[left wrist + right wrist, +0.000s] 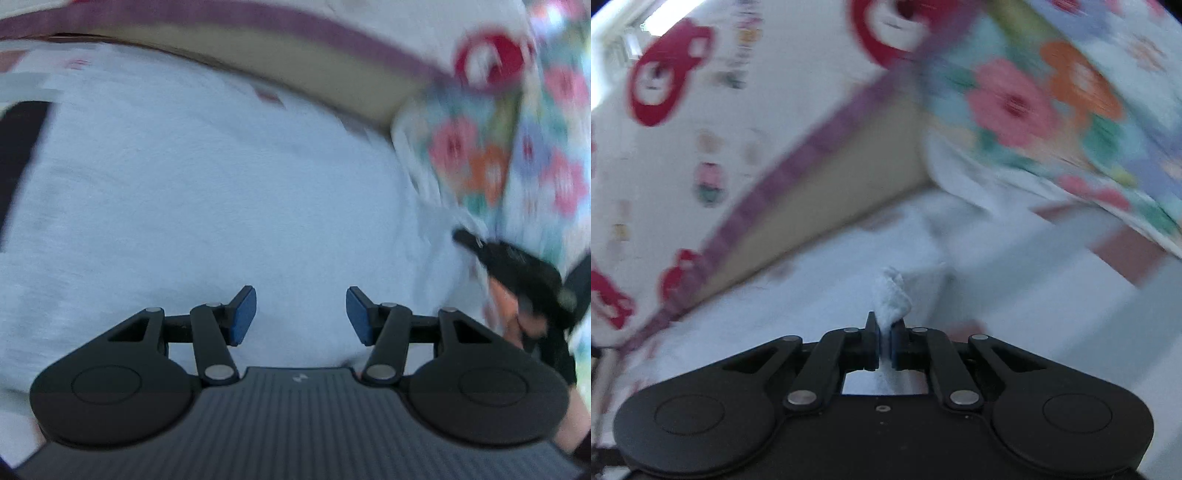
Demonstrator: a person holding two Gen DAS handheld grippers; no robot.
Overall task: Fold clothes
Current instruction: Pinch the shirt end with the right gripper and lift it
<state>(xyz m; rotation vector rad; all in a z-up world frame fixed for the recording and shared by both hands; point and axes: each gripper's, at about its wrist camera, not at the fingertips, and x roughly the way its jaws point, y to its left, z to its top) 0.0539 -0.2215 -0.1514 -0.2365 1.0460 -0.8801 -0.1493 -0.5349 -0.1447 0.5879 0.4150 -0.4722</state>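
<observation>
A pale blue-white garment lies spread across the surface and fills most of the left wrist view. My left gripper is open and empty just above it. My right gripper is shut on a bunched edge of the same pale garment, which sticks up between the pads. The right gripper also shows at the right edge of the left wrist view, where its jaws are blurred. Both views are blurred by motion.
A floral cloth with pink and orange flowers hangs at the right; it also shows in the right wrist view. A white sheet with red bear prints and a purple-trimmed edge lie behind. A dark object is at far left.
</observation>
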